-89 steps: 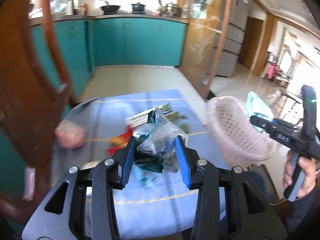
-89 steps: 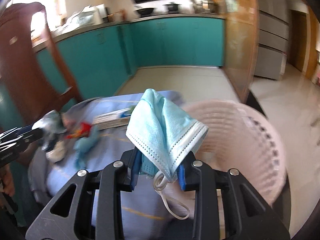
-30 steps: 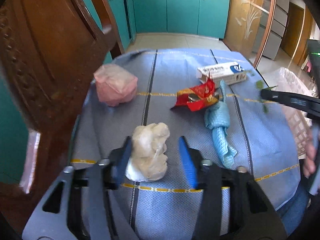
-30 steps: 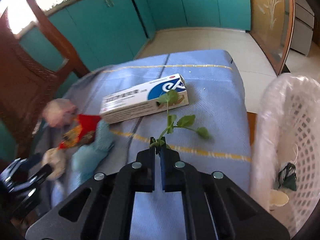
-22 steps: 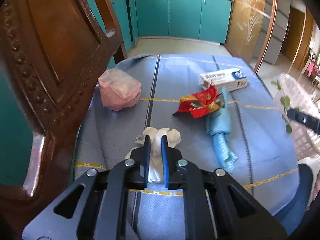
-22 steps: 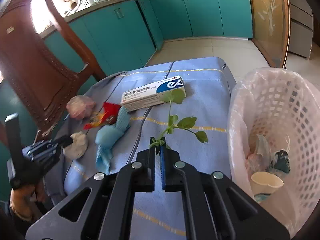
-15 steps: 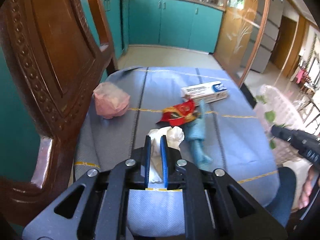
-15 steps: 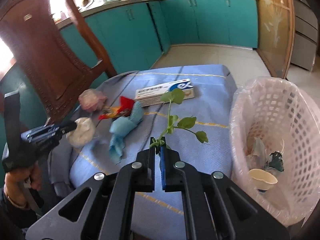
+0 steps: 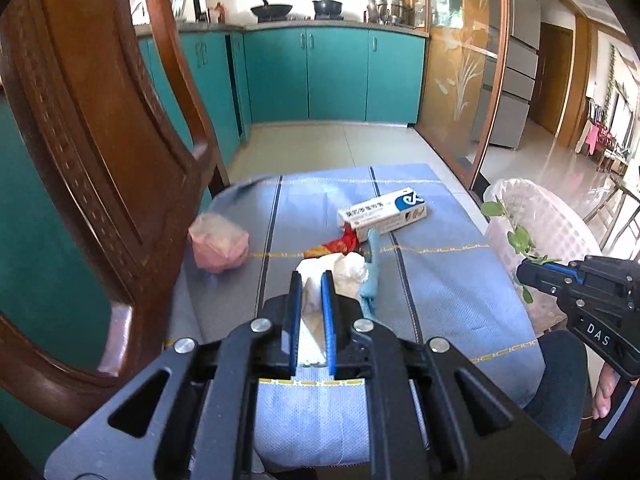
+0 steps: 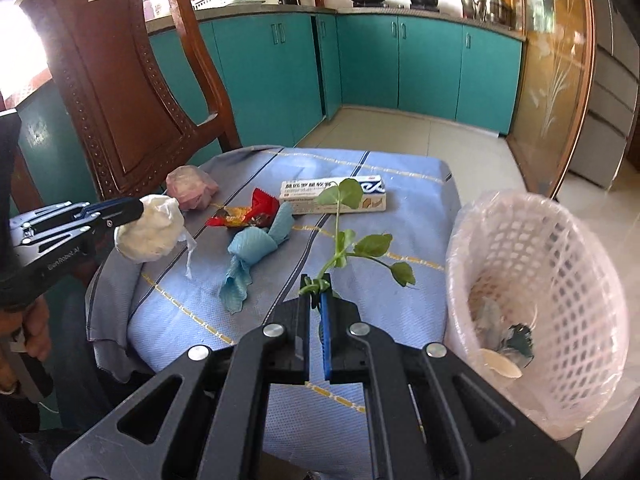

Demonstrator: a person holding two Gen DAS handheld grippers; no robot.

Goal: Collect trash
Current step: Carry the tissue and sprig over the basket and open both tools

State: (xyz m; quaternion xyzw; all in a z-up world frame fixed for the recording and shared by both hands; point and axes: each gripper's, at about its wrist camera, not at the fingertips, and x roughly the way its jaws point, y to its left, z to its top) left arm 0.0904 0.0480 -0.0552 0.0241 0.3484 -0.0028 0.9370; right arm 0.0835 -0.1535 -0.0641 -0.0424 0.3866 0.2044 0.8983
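Item: two trash pieces lifted, carry to bin pending.
Left gripper [image 9: 308, 294] clamped on a crumpled white tissue wad [image 10: 150, 228], soft and lumpy, held above the blue woven cloth [image 10: 400, 300]; right gripper [image 10: 316, 300] pinched shut on a limp green leafy sprig [image 10: 346, 240]. Pink lattice plastic basket with liner [image 10: 552, 264] stands just beside the cloth; next, judged, each load goes over its rim. Remaining: white cardboard box [image 10: 334, 196], red foil wrapper [image 10: 244, 212], twisted blue rag [image 10: 256, 252], pink crumpled wad [image 10: 192, 186].

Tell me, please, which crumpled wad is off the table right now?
The white paper wad, pinched in the left gripper; the pink wad and the blue rag lie on the cloth.
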